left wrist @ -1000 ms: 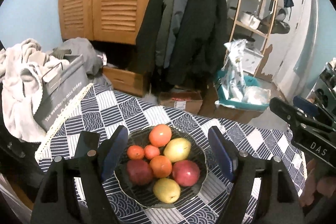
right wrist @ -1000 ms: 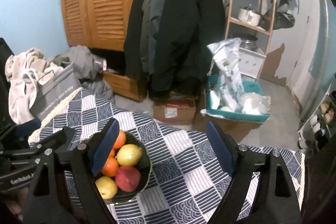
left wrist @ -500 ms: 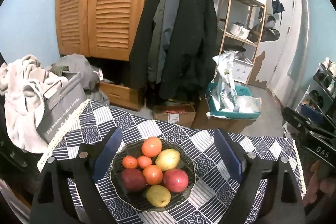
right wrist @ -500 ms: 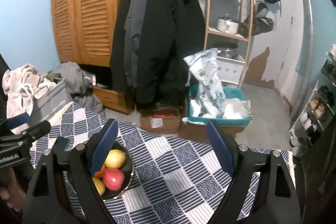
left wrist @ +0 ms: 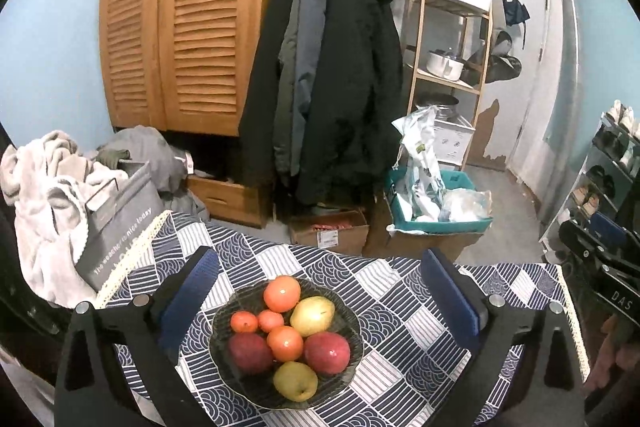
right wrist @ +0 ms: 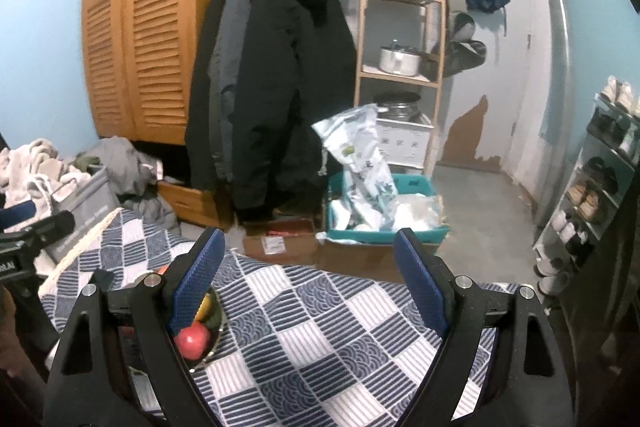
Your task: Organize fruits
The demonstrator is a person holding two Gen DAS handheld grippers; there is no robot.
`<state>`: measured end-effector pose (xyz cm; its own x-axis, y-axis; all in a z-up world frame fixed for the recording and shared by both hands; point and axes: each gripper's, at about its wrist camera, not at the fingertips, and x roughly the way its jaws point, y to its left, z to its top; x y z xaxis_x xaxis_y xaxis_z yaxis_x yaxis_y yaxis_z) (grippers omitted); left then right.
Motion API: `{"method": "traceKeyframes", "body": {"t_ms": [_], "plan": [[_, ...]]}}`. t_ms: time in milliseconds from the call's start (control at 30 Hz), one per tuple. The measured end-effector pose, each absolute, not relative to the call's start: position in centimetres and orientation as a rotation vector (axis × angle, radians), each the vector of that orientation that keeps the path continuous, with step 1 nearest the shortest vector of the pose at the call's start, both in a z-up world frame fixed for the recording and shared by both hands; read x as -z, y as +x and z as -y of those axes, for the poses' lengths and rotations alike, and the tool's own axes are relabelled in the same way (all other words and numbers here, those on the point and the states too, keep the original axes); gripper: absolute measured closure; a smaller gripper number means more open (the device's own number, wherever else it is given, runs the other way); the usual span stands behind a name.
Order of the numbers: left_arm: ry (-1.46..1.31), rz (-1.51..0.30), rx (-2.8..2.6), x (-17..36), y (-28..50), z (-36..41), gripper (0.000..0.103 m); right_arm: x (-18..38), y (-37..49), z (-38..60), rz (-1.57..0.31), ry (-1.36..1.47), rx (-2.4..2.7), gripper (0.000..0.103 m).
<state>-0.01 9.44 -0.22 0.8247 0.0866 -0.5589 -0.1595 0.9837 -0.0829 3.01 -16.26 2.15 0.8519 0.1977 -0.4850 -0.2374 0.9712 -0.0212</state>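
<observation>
A dark glass plate on the blue-and-white checked tablecloth carries several fruits. Among them are a large orange, two red apples and two yellow pears. My left gripper hovers above and before the plate. Its jaws are opening wide, and nothing is pressed between the blue pads. My right gripper is open and empty over bare cloth to the right of the plate. In the right wrist view its left finger hides most of the plate, leaving a red apple in sight.
A grey storage bag heaped with clothes stands past the table's lace-trimmed left edge. Beyond the far edge, a cardboard box and a teal crate sit on the floor. Coats, a wooden shelf and a shoe rack line the room.
The left jaws have spread much wider and that gripper has drawn back and up from the plate. The right gripper has slid to the right, so the plate now sits at its left finger.
</observation>
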Motion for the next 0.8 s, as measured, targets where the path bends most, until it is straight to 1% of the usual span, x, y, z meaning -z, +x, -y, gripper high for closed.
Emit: {"method": "traceKeyframes", "body": {"t_ms": [400, 800], "plan": [[-0.102, -0.586, -0.112, -0.1, 0.3, -7.8, 0.001, -1.7, 3.1, 19.2, -0.512, -0.047, -0.183, 0.018], [-0.102, -0.594, -0.110, 0.1, 0.5, -7.4, 0.001, -1.3, 3.3, 19.4, -0.521, -0.060, -0.181, 0.018]]}}
